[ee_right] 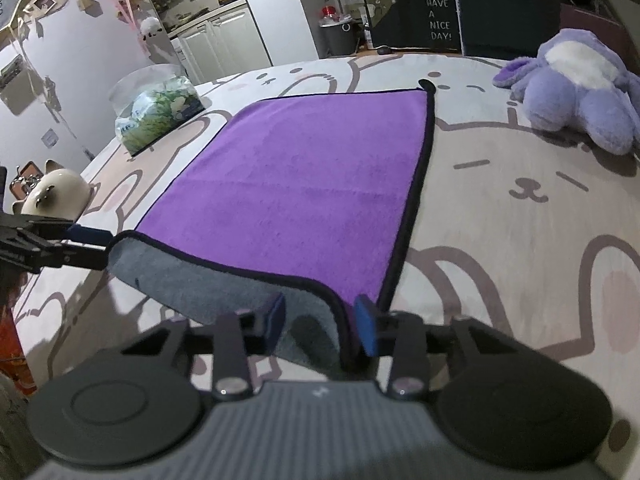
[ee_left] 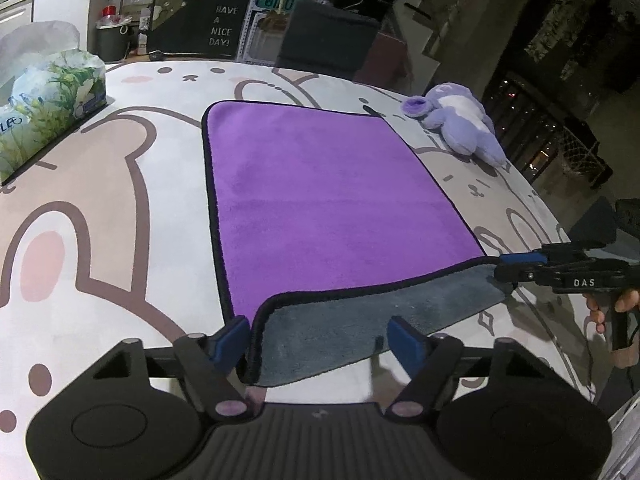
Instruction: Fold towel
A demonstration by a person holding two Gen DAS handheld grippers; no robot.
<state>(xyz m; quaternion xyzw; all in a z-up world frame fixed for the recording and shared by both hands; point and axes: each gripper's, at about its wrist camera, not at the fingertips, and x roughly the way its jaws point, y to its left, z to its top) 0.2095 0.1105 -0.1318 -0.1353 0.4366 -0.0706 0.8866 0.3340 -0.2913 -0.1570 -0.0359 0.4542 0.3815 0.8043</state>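
Black grippers, blue fingers, "DAS" marking

So the surface here is a big table covered in a pale cloth printed with cartoon bears and bunnies in brown outline with pink cheeks. Flat in the middle lies a purple microfibre towel with black edging and a grey underside, its near edge lifted off the cloth and curled so the grey shows. Off to the left sits a soft tissue pack with a green leafy print, well apart from the towel. On the right, near the far corner, a fluffy lilac-and-white plush toy lies on its side. At the left edge there's a white ceramic cat figure.
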